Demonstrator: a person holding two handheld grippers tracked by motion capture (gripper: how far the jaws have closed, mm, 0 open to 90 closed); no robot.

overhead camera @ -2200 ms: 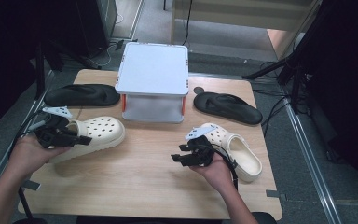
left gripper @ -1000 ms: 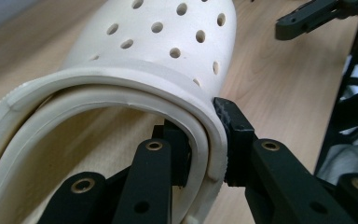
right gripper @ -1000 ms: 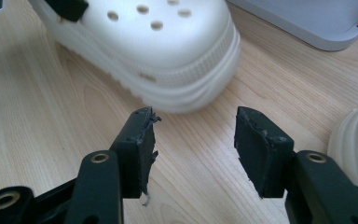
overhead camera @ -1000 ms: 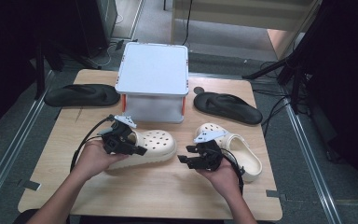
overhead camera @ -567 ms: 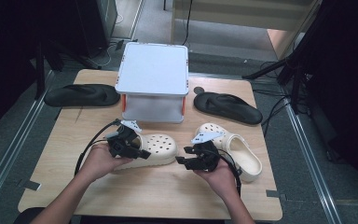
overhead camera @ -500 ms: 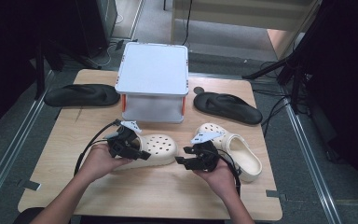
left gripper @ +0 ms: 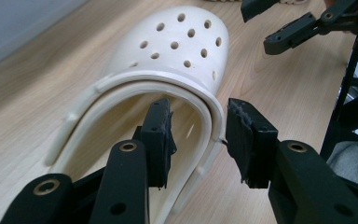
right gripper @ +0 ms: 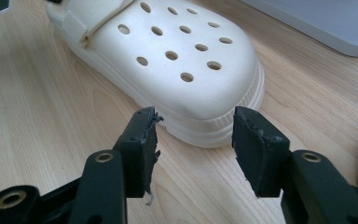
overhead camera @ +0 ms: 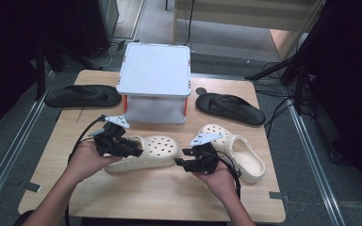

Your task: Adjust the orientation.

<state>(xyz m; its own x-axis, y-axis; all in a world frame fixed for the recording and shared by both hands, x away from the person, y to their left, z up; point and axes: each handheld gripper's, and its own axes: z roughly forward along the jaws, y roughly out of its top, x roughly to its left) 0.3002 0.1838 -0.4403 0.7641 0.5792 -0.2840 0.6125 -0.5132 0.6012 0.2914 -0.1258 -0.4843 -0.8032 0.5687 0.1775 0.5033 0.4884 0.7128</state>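
From the high view, a cream clog [overhead camera: 146,153] lies on its side-to-side line at the middle of the wooden counter [overhead camera: 136,200], its toe pointing toward a second cream clog [overhead camera: 238,153] near the right edge. The left hand-held gripper [overhead camera: 131,149] sits at the first clog's heel opening; the right hand-held gripper [overhead camera: 185,162] hovers just off its toe. A lidded white box [overhead camera: 154,77] stands behind, flanked by one black flip-flop [overhead camera: 82,95] at left and another black flip-flop [overhead camera: 231,108] at right.

From the left gripper view, the left hand-held gripper [left gripper: 198,137] straddles the clog's heel rim [left gripper: 205,107], one jaw inside the shoe, one outside. Its jaws have just been opening, and a gap shows on the outer side, so the rim appears released.

From the right gripper view, the right hand-held gripper [right gripper: 193,135] stands spread, its jaws having just narrowed slightly, with the clog's toe [right gripper: 214,116] just ahead and nothing between them.

As a reading, the first clog seems set down close to its mate; the pair is not yet side by side, and squaring the two up looks like what remains.
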